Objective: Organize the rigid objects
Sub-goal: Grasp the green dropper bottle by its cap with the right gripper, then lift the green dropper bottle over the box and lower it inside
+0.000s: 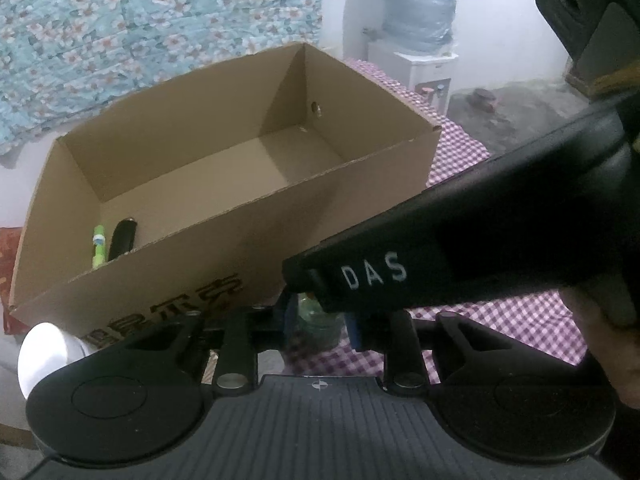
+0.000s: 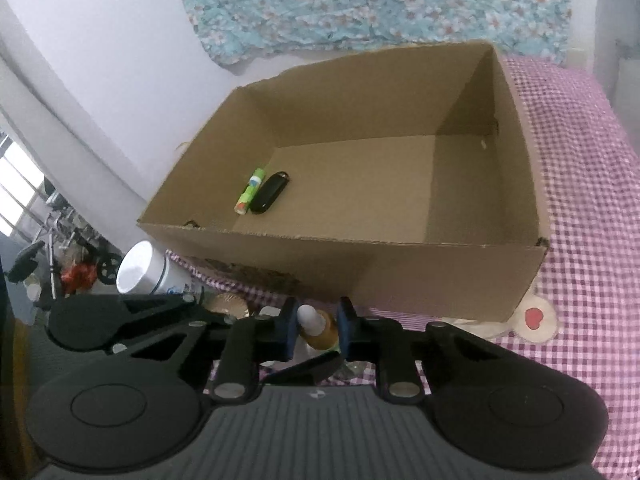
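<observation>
An open cardboard box (image 2: 460, 272) stands on the checked cloth; it also shows in the left wrist view (image 1: 248, 240). Inside lie a green tube (image 2: 249, 191) and a black fob (image 2: 270, 192), seen too in the left wrist view as the green tube (image 1: 99, 246) and the black fob (image 1: 122, 238). My right gripper (image 2: 316, 330) is shut on a small amber bottle (image 2: 320, 330) with a white cap, in front of the box. My left gripper (image 1: 320, 320) is around a clear glass jar (image 1: 320, 322), largely hidden by the right gripper's body (image 1: 460, 248).
A white cup (image 2: 148, 270) lies on its side left of the box, also in the left wrist view (image 1: 44, 352). A round lid (image 2: 228, 304) and a white disc with a red heart (image 2: 534, 318) lie on the pink checked cloth (image 2: 592, 208). A water dispenser (image 1: 420, 32) stands behind.
</observation>
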The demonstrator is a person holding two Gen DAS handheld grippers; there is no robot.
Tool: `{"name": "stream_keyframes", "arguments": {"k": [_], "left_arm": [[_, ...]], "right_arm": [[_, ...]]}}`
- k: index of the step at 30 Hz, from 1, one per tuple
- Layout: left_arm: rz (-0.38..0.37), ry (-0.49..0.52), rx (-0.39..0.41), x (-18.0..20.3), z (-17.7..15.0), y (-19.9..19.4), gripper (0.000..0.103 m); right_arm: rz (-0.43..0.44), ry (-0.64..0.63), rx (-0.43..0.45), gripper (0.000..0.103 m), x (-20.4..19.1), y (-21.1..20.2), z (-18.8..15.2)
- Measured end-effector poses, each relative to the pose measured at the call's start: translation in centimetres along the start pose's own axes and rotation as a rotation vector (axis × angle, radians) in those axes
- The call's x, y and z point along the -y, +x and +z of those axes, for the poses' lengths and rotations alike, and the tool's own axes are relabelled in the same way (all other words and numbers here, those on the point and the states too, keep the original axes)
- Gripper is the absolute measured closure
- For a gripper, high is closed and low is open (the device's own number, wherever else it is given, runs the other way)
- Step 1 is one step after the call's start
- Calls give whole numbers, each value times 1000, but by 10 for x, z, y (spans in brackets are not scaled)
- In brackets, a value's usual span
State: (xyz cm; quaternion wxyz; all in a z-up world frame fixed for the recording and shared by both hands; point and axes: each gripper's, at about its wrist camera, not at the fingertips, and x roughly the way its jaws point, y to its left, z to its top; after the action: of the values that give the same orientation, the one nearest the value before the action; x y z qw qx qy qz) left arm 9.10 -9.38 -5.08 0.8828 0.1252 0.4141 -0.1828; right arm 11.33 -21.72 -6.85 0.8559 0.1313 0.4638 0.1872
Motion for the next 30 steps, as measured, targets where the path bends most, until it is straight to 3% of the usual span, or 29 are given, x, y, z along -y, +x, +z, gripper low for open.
{"name": "stream_keyframes", "arguments": {"k": [9,15,23,30], "left_arm": [[-20,-14,27,-3,7,-19,79],[-8,-33,75,-6,20,-50,79],[7,-87,164,-22,43,-84,79],[34,-180,213,-52,71,-91,78]], "right_arm": [[11,12,3,85,-9,-19,5],[41,-53,45,94,-34,-49,18],[69,-120,114,94,-61,-79,49],[115,-154,115,94,-73,-73,94]]}}
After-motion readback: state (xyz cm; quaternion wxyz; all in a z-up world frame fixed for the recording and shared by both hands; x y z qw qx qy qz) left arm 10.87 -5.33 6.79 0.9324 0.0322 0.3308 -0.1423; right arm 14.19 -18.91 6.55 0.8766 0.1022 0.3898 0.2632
